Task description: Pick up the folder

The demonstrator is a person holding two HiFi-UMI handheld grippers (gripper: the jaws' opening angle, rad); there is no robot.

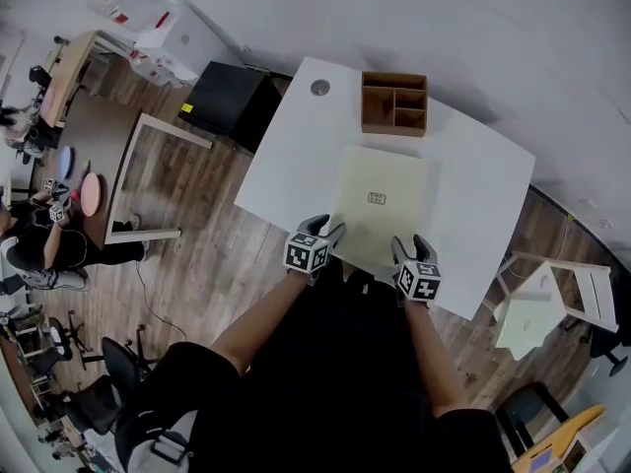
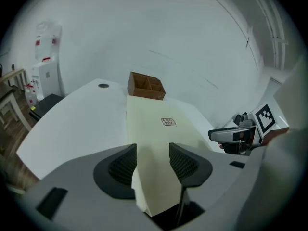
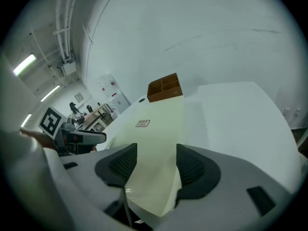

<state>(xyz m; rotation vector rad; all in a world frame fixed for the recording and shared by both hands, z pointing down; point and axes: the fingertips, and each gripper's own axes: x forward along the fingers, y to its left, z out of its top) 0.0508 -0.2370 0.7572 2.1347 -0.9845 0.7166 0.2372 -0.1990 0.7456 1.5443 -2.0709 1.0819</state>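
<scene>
One pale yellow folder (image 1: 380, 200) flat on the white worktop (image 1: 296, 161), small label (image 1: 377, 198) near its middle, near edge at the worktop's front. At that edge, left hand-held gripper (image 1: 330, 231) at the left corner and right hand-held gripper (image 1: 411, 248) at the right corner. Jaws of each spread, the folder's thin edge lying between the pads, not yet pinched. Near the far edge, a wooden organiser (image 1: 394, 103) with open compartments. Judged to be the grasping step: both tools in place, no grip made. Next, probably: close both pairs of jaws on the edge together, then lift evenly, to keep the thin sheet from sagging or slipping free.
</scene>
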